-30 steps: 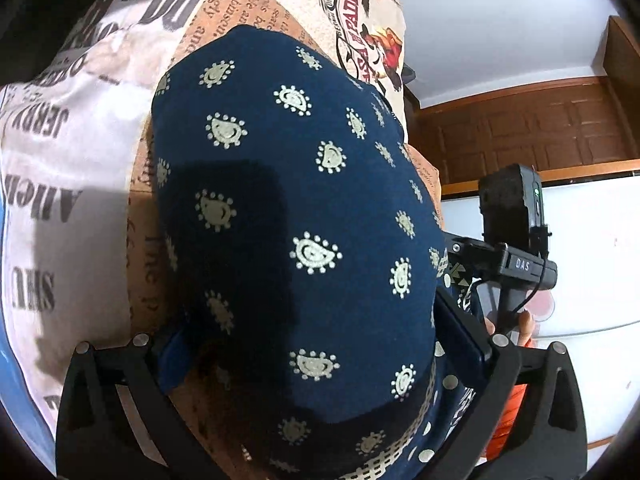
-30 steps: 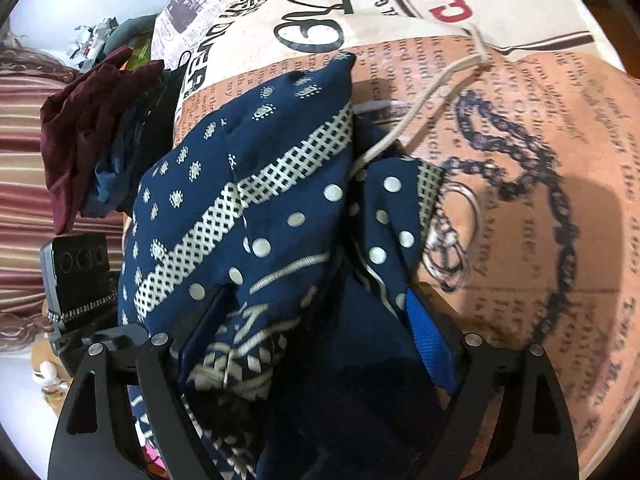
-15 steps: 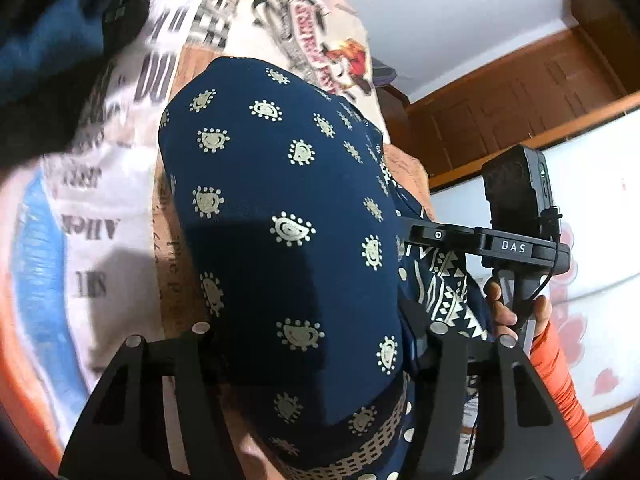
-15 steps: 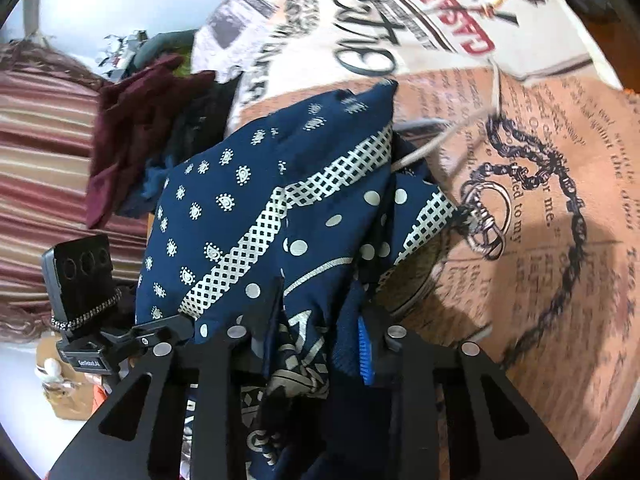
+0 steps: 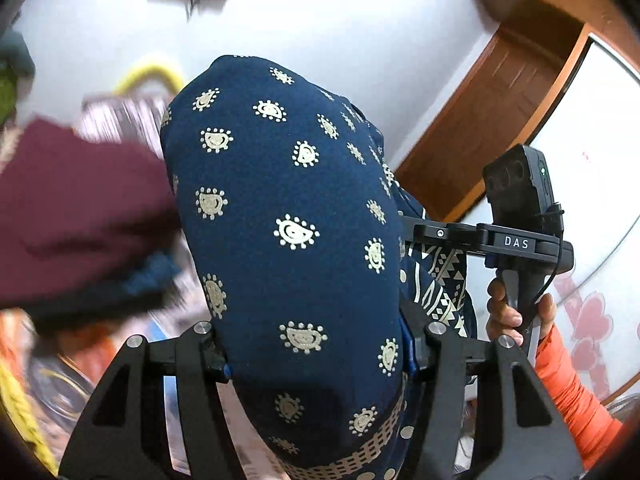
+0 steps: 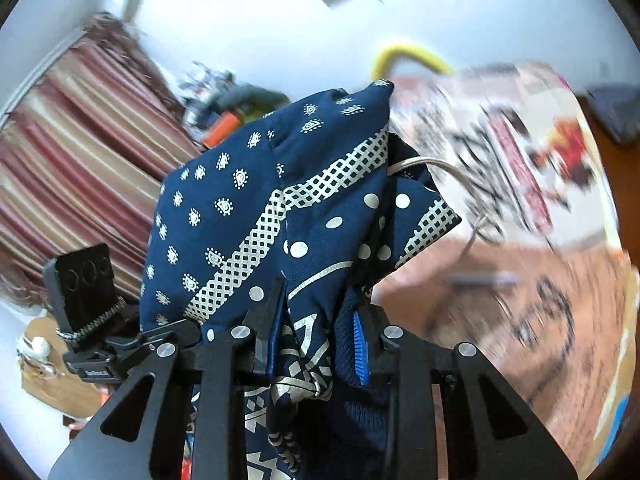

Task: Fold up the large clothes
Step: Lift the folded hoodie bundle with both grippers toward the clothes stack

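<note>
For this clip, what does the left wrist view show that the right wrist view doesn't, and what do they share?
Only the left wrist view: a maroon cloth, a wooden door frame, and a hand in an orange sleeve holding the other gripper's handle.
Only the right wrist view: a striped curtain, the printed bedspread and a white drawstring.
Both: the navy patterned garment, clamped by the left gripper and the right gripper, and a yellow hanger against the white wall.
</note>
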`<state>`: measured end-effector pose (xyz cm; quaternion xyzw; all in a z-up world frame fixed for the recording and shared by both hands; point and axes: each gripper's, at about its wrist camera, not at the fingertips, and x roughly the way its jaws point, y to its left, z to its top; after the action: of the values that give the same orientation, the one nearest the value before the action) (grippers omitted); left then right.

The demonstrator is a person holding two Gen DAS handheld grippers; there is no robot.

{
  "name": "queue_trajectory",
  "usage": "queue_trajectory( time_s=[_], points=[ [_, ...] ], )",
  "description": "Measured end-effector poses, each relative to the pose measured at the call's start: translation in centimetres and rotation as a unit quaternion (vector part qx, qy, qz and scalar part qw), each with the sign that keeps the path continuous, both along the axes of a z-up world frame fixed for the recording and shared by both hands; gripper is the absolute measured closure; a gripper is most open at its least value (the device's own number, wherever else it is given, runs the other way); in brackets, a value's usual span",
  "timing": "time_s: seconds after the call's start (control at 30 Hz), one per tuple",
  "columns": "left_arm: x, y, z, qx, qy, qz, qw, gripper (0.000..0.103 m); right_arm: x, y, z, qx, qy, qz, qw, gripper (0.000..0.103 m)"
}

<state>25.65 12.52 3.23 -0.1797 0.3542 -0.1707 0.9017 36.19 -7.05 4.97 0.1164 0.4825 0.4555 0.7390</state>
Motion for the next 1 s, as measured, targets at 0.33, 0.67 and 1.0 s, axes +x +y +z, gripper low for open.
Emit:
queue_trajectory(
  time_s=[0.33, 0.67, 1.0],
  points=[
    [0.4, 10.4, 7.6, 0.058, -0.048, 0.065, 0.995, 0.044, 1.8, 12.7, 5.7, 0.044, -0.048, 0.034, 0.997, 0.077],
    [7.4, 21.3, 2.5, 0.029, 0.015, 0.114, 0.993, 0.044, 6.8, 21.8, 1.2, 0.028, 0.005, 0.034, 0.999, 0.077],
    [12.1, 27.3, -8.1, -0.054, 0.133, 0.158, 0.977, 0.037, 10.2, 24.4, -6.3, -0.051, 0.048, 0.006, 0.998, 0.074]
  ],
)
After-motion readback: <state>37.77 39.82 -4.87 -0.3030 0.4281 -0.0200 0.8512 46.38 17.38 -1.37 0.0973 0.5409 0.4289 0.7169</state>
